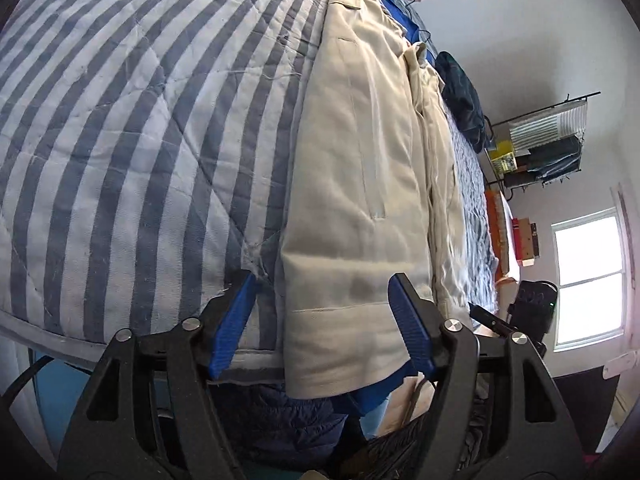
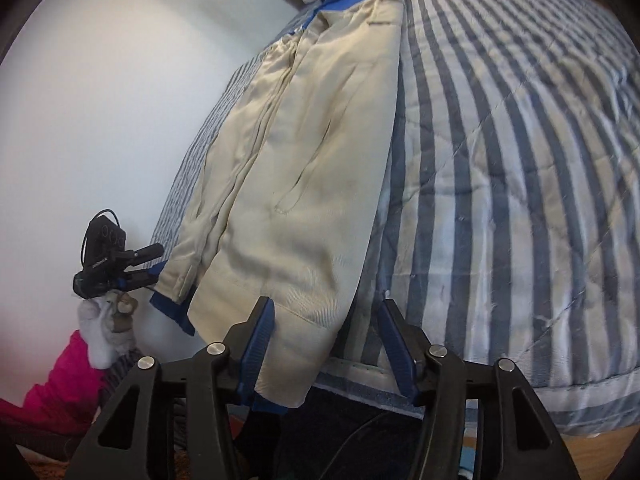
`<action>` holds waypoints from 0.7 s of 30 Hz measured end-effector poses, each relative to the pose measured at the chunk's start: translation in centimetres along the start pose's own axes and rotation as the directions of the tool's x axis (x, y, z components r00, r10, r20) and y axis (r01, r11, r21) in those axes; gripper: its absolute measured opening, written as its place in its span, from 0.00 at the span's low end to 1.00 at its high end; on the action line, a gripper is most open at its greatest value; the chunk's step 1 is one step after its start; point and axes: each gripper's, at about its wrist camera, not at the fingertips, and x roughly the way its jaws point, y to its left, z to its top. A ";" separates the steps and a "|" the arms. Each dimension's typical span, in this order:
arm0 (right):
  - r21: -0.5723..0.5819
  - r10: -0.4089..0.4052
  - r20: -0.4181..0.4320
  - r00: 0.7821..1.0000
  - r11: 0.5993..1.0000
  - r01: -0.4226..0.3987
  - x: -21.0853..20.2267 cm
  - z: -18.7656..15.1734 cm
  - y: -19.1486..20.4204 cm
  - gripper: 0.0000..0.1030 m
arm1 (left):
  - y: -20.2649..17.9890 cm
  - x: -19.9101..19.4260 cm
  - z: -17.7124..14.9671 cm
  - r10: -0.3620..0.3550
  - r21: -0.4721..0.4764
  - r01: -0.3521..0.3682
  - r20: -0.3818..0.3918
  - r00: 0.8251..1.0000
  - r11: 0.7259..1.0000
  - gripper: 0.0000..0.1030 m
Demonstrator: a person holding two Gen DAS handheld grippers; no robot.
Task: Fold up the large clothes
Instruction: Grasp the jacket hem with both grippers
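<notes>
Cream cotton jacket with blue lining (image 1: 360, 184) flat on striped quilted bed (image 1: 140, 140). Left tool (image 1: 322, 300) wide open, straddling hem. Right tool (image 2: 326, 328) wide open, empty.

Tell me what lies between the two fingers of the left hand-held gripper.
In the left wrist view, the hem end of the cream jacket sits between the open left hand-held gripper fingers, over the striped quilt edge.

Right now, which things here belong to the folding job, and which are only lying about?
For the job:
- cream jacket
- left gripper, open
- right gripper, open

Lying about:
- striped quilt
- dark clothes
- shelf rack
- window
</notes>
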 end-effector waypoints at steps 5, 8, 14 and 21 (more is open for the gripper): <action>0.050 0.118 -0.033 0.992 0.992 -0.116 1.0 0.0 -0.5 0.51 | -0.5 1.3 -0.7 -0.062 -0.002 0.062 -0.061 0.996 0.998 0.62; 0.058 0.172 -0.062 0.983 0.984 -0.169 2.3 0.2 -0.4 0.50 | -1.3 2.1 -1.1 -0.056 0.029 0.059 -0.084 0.995 0.998 0.51; 0.076 0.198 -0.062 0.978 0.978 -0.193 3.6 0.9 -0.5 0.31 | -2.6 2.6 -1.5 -0.047 0.067 0.053 -0.081 0.996 0.996 0.25; 0.086 0.260 0.022 0.965 0.962 -0.261 1.6 1.4 -0.1 0.23 | -4.2 0.9 -0.9 -0.127 0.073 0.129 -0.024 0.992 0.989 0.21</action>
